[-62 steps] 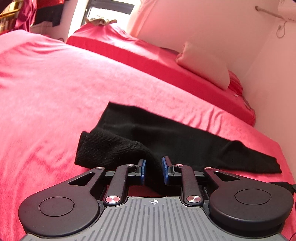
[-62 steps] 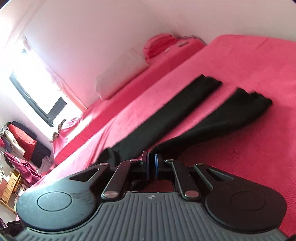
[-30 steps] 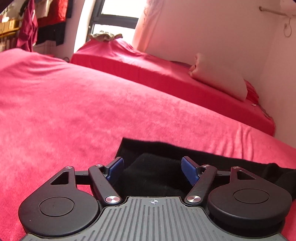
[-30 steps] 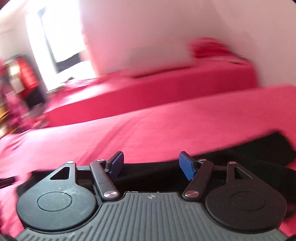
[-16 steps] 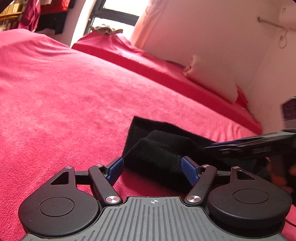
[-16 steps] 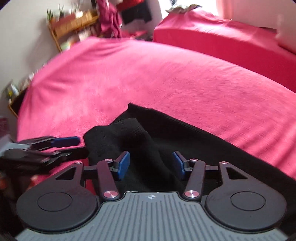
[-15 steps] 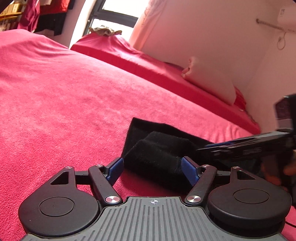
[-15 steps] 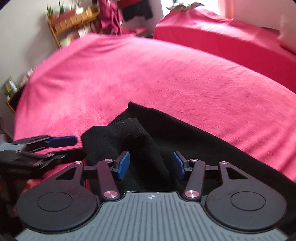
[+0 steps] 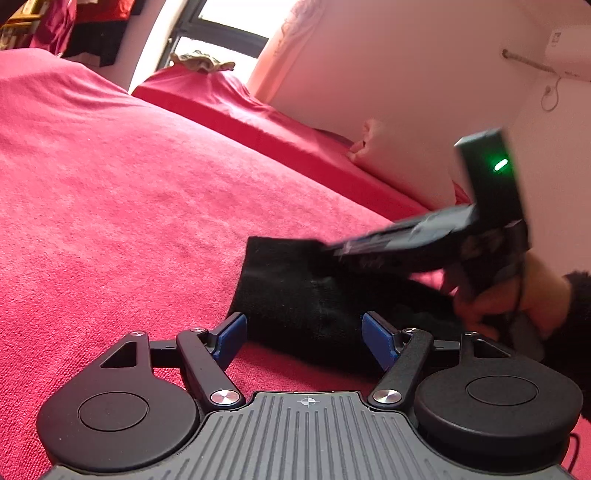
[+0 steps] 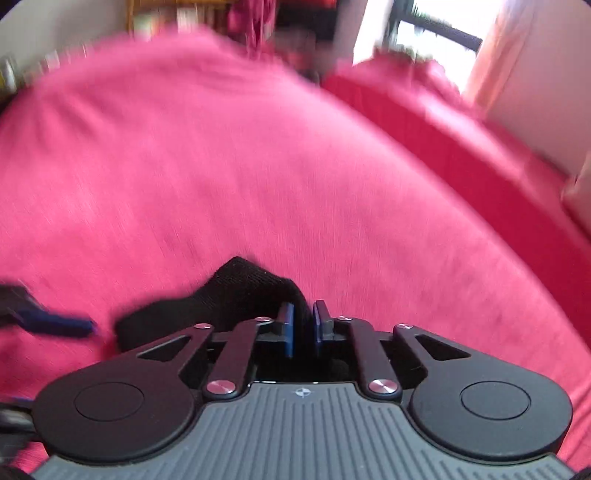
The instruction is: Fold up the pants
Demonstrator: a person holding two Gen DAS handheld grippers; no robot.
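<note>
The black pants (image 9: pixel 295 295) lie bunched on the red bedspread (image 9: pixel 129 203). My left gripper (image 9: pixel 303 338) is open, its blue pads just short of the near edge of the cloth, holding nothing. My right gripper (image 10: pixel 303 328) is shut on a fold of the black pants (image 10: pixel 243 291) and lifts it off the bed; the view is blurred by motion. In the left wrist view the right gripper (image 9: pixel 424 240) reaches in from the right over the pants, held by a hand (image 9: pixel 517 295). The left gripper's blue finger (image 10: pixel 55 321) shows at the right wrist view's left edge.
A white pillow (image 9: pixel 406 166) leans against the wall at the far side of the bed. A second red-covered mattress (image 9: pixel 240 99) lies behind, under a window (image 9: pixel 229 22). Clothes and shelves (image 10: pixel 184 14) stand past the bed's far end.
My right gripper has closed on the pants fold and swung with it, blurring its view. My left gripper stays open, having let go of the cloth earlier.
</note>
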